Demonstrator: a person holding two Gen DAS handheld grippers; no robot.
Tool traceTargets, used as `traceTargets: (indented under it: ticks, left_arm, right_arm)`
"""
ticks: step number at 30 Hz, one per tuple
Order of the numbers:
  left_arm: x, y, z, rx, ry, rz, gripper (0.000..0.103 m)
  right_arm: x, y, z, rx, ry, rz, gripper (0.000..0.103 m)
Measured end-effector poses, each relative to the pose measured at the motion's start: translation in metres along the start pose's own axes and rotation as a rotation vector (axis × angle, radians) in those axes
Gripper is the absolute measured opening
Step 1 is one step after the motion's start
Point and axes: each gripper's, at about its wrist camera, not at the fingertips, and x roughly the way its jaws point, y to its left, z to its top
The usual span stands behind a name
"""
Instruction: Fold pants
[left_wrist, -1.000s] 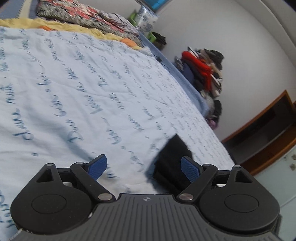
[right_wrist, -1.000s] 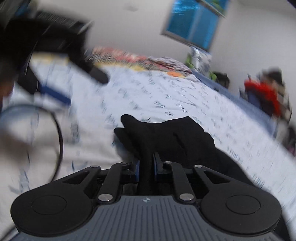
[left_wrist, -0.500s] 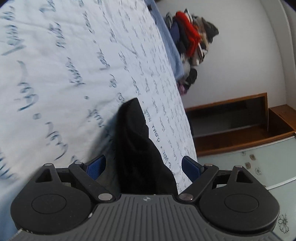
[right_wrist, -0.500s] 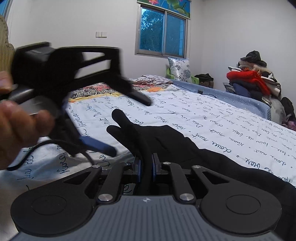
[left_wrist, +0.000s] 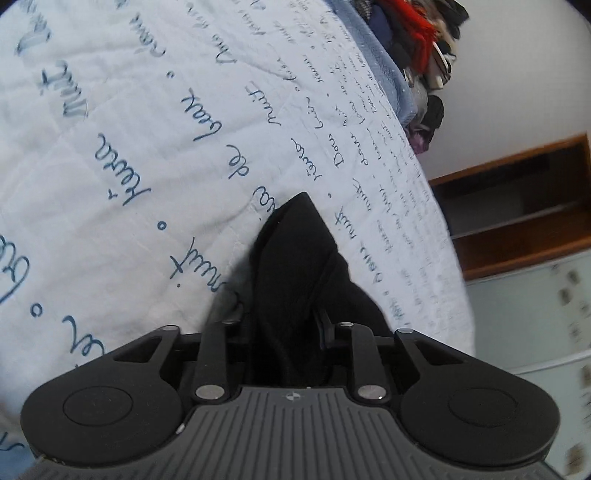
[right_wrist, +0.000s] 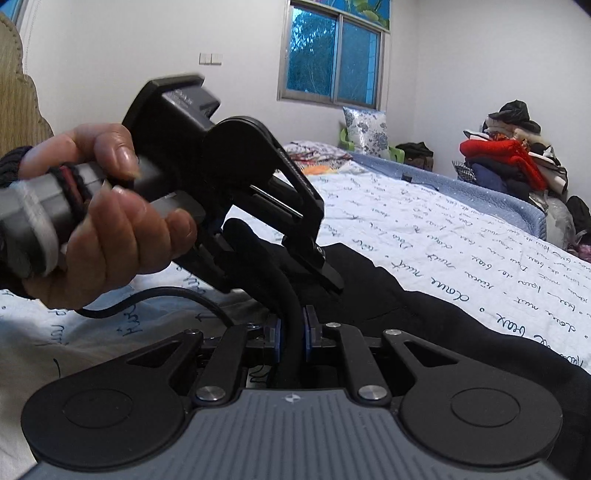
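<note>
The black pants (right_wrist: 424, 306) lie on a bed with a pale blue sheet printed with handwriting (left_wrist: 147, 147). My left gripper (left_wrist: 282, 321) is shut on a bunched end of the pants (left_wrist: 295, 266), which hides its pads. In the right wrist view the left gripper (right_wrist: 273, 266) is held in a hand just ahead, its jaws around a raised fold of the pants. My right gripper (right_wrist: 291, 334) is shut on a black fold of the pants, with the blue pads (right_wrist: 275, 338) pressed against it. The rest of the pants trails off to the right.
A pile of clothes (right_wrist: 509, 162) sits past the bed's far right side. A floral pillow (right_wrist: 364, 129) and patterned bedding (right_wrist: 314, 151) lie at the head. Wooden shelving (left_wrist: 517, 206) stands beyond the bed's edge. A black cable (right_wrist: 166, 299) runs from the left gripper.
My left gripper has moved in over the pants' end and closed on it. The right gripper has stayed shut on its fold while the left gripper came close in front of it.
</note>
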Motion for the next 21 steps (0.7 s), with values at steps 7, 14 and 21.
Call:
traceTargets:
  ticks: [7,14,21]
  left_arm:
    - [-0.021,-0.018,-0.006,0.100,-0.063,0.057,0.020]
    - [-0.029,-0.061,-0.015,0.251,-0.111,0.151,0.018]
    - [-0.037,-0.075,-0.025,0.299,-0.142,0.209,0.017]
  right_arm:
    - [-0.033,-0.010,0.003,0.089,0.005,-0.013,0.057]
    - [-0.040,-0.136,-0.005,0.841,0.059,0.182,0.096]
    - [-0.064,-0.194,-0.051,1.275,0.048,0.429,0.094]
